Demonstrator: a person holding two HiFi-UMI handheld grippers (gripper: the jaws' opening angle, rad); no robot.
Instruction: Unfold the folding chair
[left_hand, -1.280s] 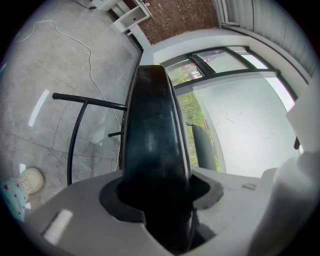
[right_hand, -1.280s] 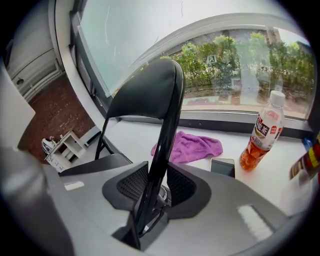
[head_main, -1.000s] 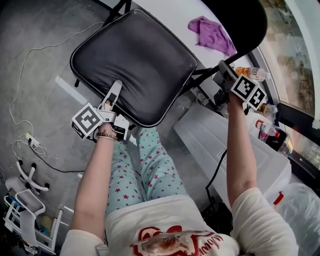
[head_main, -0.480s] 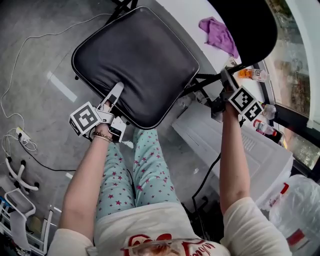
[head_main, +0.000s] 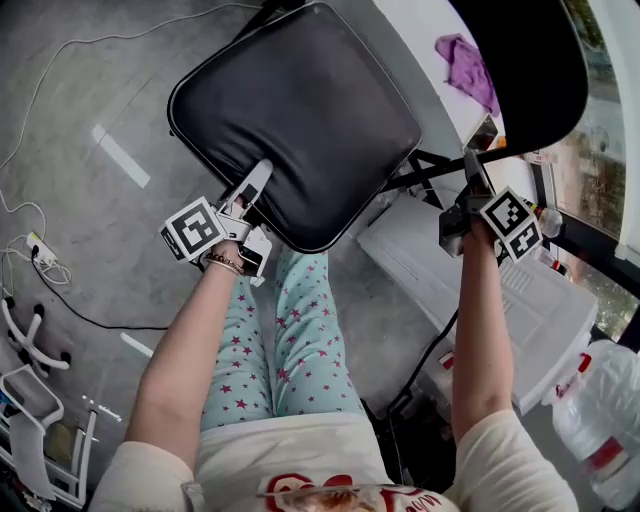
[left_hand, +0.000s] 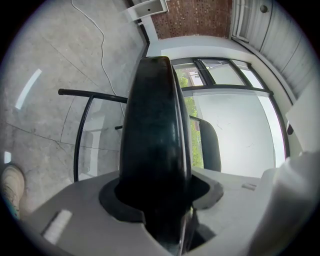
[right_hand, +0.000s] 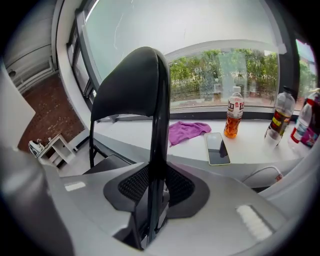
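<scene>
The black folding chair stands in front of me in the head view, its padded seat (head_main: 300, 110) lying open and its backrest (head_main: 525, 70) at the upper right. My left gripper (head_main: 256, 186) is shut on the seat's near edge. In the left gripper view that edge (left_hand: 155, 125) runs up between the jaws of the left gripper (left_hand: 161, 202). My right gripper (head_main: 471, 176) grips the black frame tube (right_hand: 159, 150) below the backrest (right_hand: 131, 85). Its jaws have just been closing with the tube between them, and in the right gripper view the right gripper (right_hand: 154, 196) has its pads against the tube.
A white ledge (right_hand: 250, 145) behind the chair carries a purple cloth (right_hand: 186, 131), a phone (right_hand: 217, 148) and several bottles (right_hand: 233, 119). A white box (head_main: 470, 290) sits at my right, the person's legs (head_main: 290, 330) below the seat. Cables (head_main: 40, 250) and a white rack (head_main: 40, 420) lie left.
The chair and both grippers have shifted to the right in the head view. The seat now sits higher and further right, and the right gripper has come down along the frame.
</scene>
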